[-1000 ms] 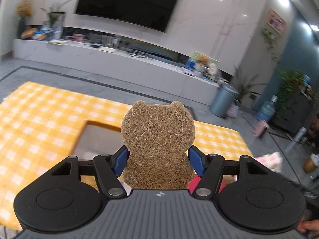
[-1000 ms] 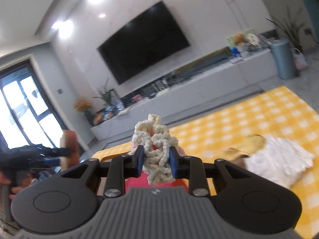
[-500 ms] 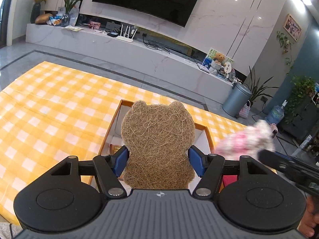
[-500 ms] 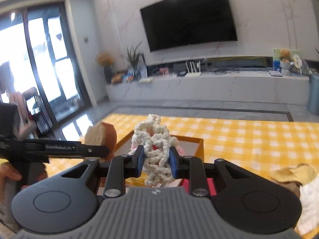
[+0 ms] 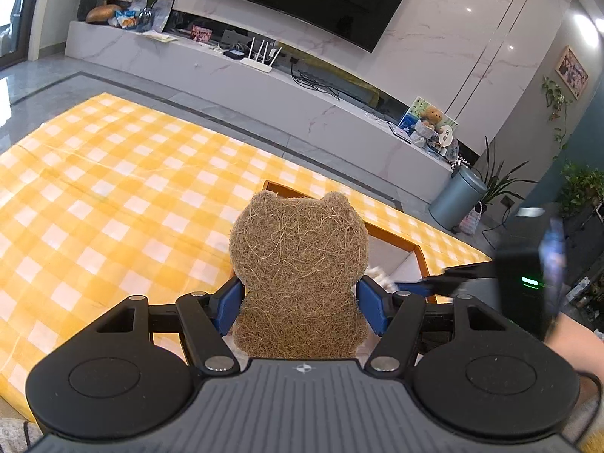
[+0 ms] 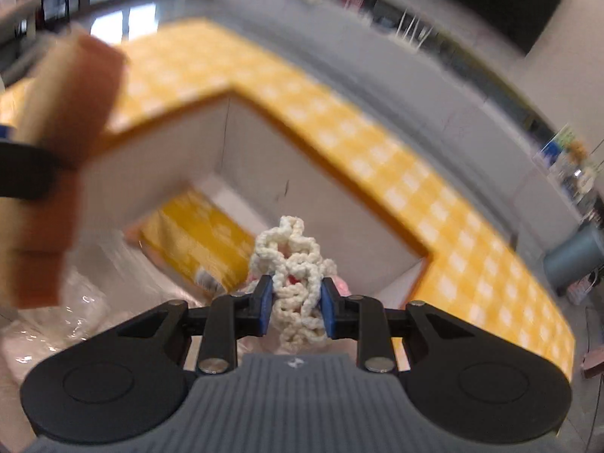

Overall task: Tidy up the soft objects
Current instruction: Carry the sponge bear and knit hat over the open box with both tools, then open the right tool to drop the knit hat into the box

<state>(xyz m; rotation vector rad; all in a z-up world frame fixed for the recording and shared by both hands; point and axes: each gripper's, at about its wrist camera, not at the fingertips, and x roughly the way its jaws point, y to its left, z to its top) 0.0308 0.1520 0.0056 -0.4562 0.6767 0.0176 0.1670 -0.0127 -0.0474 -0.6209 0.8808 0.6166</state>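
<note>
Ideally, the right gripper, pinching the crocheted scrubber above the box, should let go low inside, while the left gripper clamps the bear-shaped sponge over the rim.

A yellow-checked table carries 1 open box (orange-rimmed).

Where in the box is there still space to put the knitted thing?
The box has bare white floor by its far walls, around the yellow checked cloth lying in it. Nearer the camera it is crowded with crinkly clear plastic. The knitted thing hangs above the cloth's edge. Outside the box, the yellow tablecloth is bare.
</note>
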